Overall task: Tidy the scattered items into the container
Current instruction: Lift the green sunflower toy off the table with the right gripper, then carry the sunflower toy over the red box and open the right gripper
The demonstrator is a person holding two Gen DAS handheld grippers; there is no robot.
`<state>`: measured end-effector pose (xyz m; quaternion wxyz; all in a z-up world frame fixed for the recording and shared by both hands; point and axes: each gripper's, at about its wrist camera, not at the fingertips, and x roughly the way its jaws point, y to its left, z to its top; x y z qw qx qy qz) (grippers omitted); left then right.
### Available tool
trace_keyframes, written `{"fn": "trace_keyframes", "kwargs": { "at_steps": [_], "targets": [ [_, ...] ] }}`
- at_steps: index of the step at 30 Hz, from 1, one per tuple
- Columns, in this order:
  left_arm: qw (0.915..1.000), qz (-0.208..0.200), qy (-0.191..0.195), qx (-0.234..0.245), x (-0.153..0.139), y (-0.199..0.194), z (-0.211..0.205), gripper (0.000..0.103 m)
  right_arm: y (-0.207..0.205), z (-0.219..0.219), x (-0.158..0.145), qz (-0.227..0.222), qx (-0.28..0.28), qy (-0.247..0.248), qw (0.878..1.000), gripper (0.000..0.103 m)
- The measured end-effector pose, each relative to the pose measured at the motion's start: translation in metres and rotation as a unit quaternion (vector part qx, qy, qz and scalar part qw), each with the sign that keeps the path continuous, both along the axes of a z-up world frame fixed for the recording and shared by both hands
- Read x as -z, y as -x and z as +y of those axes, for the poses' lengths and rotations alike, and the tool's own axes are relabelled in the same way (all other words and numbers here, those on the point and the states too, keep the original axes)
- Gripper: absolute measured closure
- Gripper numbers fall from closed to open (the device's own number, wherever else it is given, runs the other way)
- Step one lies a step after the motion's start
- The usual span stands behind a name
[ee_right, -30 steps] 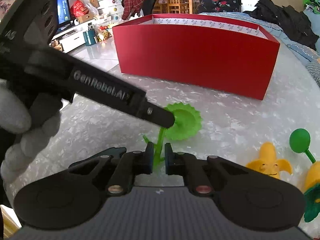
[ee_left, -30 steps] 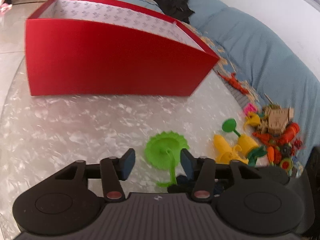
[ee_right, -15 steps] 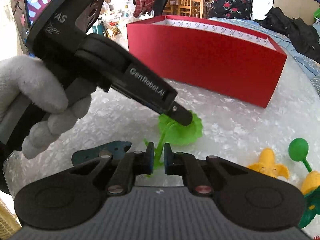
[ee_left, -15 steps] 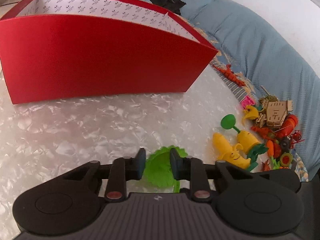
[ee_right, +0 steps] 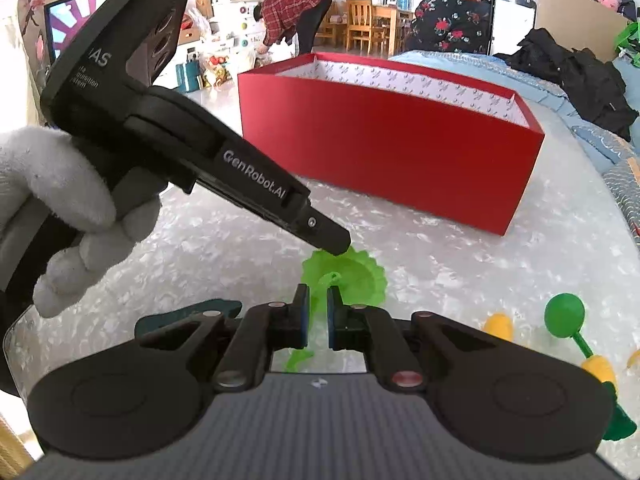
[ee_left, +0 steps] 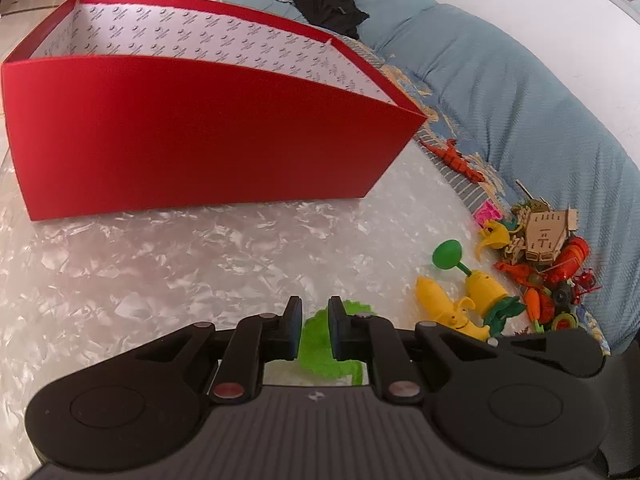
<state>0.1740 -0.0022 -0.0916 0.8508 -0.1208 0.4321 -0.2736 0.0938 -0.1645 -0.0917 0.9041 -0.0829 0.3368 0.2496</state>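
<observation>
A green plastic flower toy (ee_right: 356, 276) with a round toothed disc and a thin stem sits over the pearly tabletop. My right gripper (ee_right: 316, 312) is shut on its stem. My left gripper (ee_left: 314, 328) is shut on the rim of the disc (ee_left: 320, 356). In the right wrist view the left gripper (ee_right: 336, 245) comes in from the left in a white-gloved hand (ee_right: 60, 184), its tip on the disc's far edge. The red box (ee_left: 200, 136), open-topped with a white patterned lining, stands behind the toy (ee_right: 380, 148).
Yellow plant toys (ee_left: 444, 304) and a green ball on a stalk (ee_left: 448, 254) lie to the right, beside a pile of small toys (ee_left: 548, 264). An orange lizard (ee_left: 456, 158) lies by the blue blanket (ee_left: 520, 100). A dark teal piece (ee_right: 192, 316) lies at left. Two people are far behind.
My left gripper's jaws went from wide apart around the green disc to shut on its rim, and it edged toward the box. The right gripper stayed shut on the stem.
</observation>
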Motion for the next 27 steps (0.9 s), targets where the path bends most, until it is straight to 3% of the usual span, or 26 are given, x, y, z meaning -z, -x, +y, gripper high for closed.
{"fn": "trace_keyframes", "kwargs": {
  "at_steps": [2, 6, 10, 12, 15, 27],
  "targets": [
    [1.0000, 0.004, 0.006, -0.001, 0.001, -0.001, 0.002, 0.085, -0.002, -0.001, 0.002, 0.012, 0.008, -0.008, 1.000, 0.096],
    [0.9999, 0.009, 0.012, 0.004, 0.002, -0.001, 0.001, 0.050, -0.006, 0.000, 0.006, 0.025, 0.027, -0.024, 0.999, 0.074],
    [0.9999, 0.007, 0.000, 0.013, 0.005, -0.001, -0.005, 0.054, -0.011, 0.003, 0.014, 0.033, 0.039, -0.030, 0.998, 0.074],
    [0.9998, 0.002, -0.012, 0.017, 0.006, 0.000, -0.008, 0.070, -0.012, 0.004, 0.018, 0.034, 0.044, -0.022, 0.998, 0.080],
    [0.9997, -0.004, -0.006, 0.022, 0.005, 0.002, -0.008, 0.071, -0.012, 0.002, 0.017, 0.032, 0.040, -0.022, 0.998, 0.098],
    [0.9988, -0.039, 0.022, 0.018, -0.021, 0.006, -0.005, 0.071, -0.008, -0.004, -0.007, -0.011, 0.024, -0.017, 0.999, 0.098]
  ]
}}
